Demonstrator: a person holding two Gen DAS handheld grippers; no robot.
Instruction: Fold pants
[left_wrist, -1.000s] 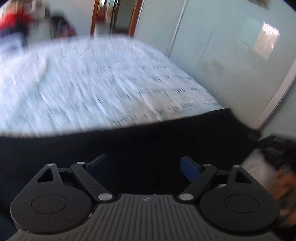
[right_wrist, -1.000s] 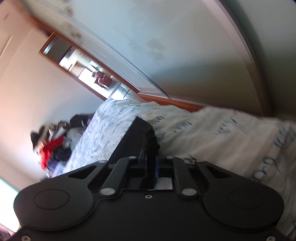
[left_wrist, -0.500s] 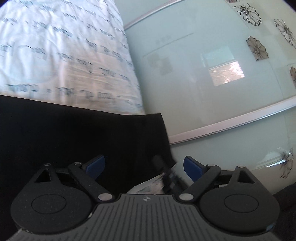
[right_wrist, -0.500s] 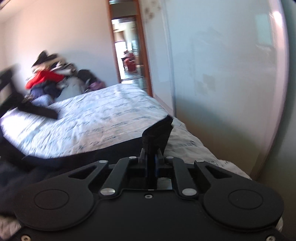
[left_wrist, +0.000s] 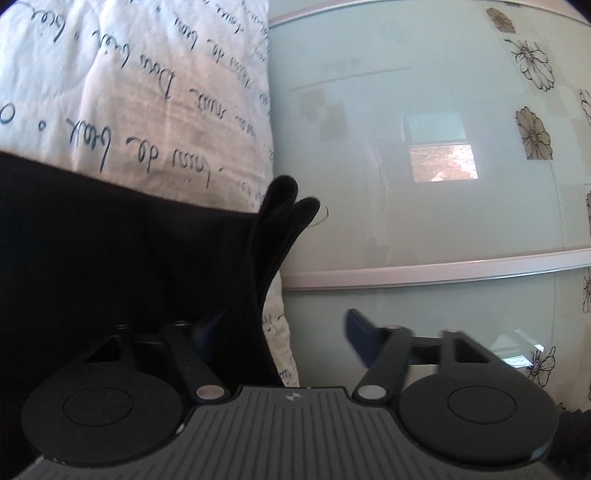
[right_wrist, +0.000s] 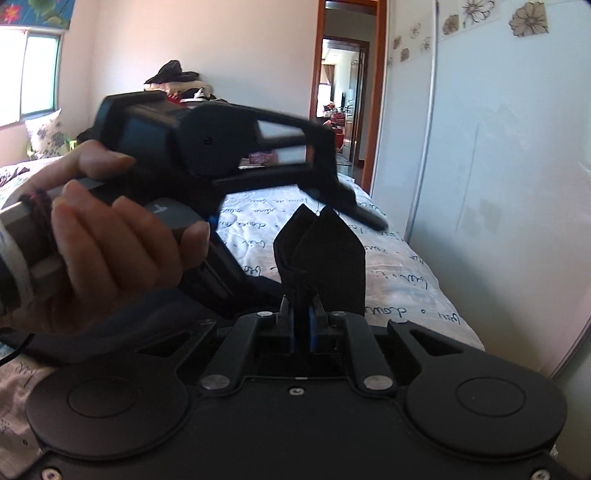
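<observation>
On the bed (right_wrist: 399, 273), along the edge beside the pale wardrobe door (left_wrist: 424, 166), your black pants (left_wrist: 110, 251) lie across the script-printed sheet. Your right gripper (right_wrist: 302, 325) is pinched tight on a folded corner of the pants, which stands up in points above its blue pads. Your left gripper (left_wrist: 284, 328) is half wide and closing, a bunched ridge of the pants between its jaws, the right pad clear of cloth. Your left hand (right_wrist: 110, 251) grasps its handle.

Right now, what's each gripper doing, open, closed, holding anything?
Left gripper: closing, black pants fabric between its fingers, not yet pinched.
Right gripper: closed on the pants' folded edge.
</observation>
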